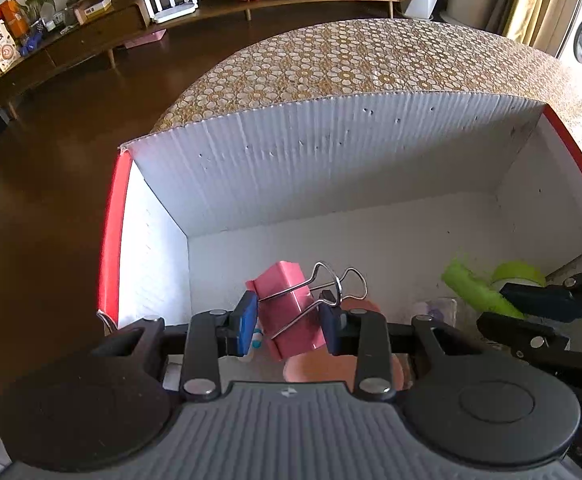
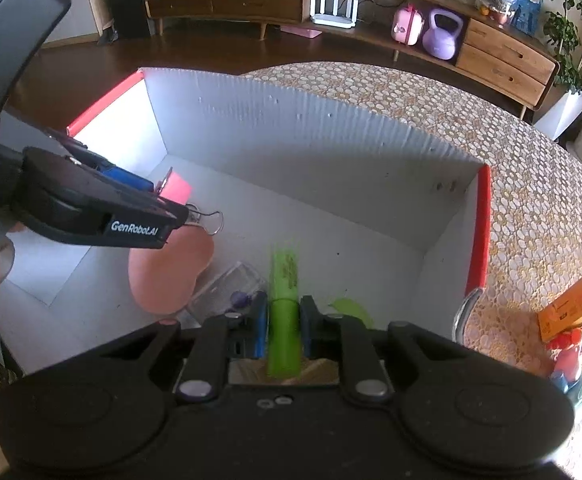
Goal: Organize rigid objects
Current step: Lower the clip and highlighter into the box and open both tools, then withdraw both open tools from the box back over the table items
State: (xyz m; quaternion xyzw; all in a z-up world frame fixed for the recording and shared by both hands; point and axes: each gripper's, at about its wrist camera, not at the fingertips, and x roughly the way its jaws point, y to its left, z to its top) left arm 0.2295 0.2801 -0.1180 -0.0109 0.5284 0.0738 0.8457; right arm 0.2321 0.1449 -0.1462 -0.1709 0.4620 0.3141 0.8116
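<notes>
Corrugated white cardboard box (image 1: 331, 152), matt, ribbed. Glossy pink binder clip (image 1: 291, 312) with shiny wire handles. Smooth green plastic highlighter (image 2: 285, 320). Clear plastic case (image 2: 227, 292), lower centre. Patterned tablecloth (image 1: 351, 60), upper frame.

1. Your pink binder clip (image 1: 291, 308) has silver wire handles.
2. Your highlighter (image 2: 285, 312) is lime green.
3. The box (image 1: 331, 152) is white and ribbed inside, with red rims.
4. The worktop (image 1: 351, 60) wears a gold cloth patterned with white flowers.
5. Both tools are black with blue pads (image 1: 247, 320).
6. A salmon-pink disc (image 2: 167, 276) lies on the box floor.
</notes>
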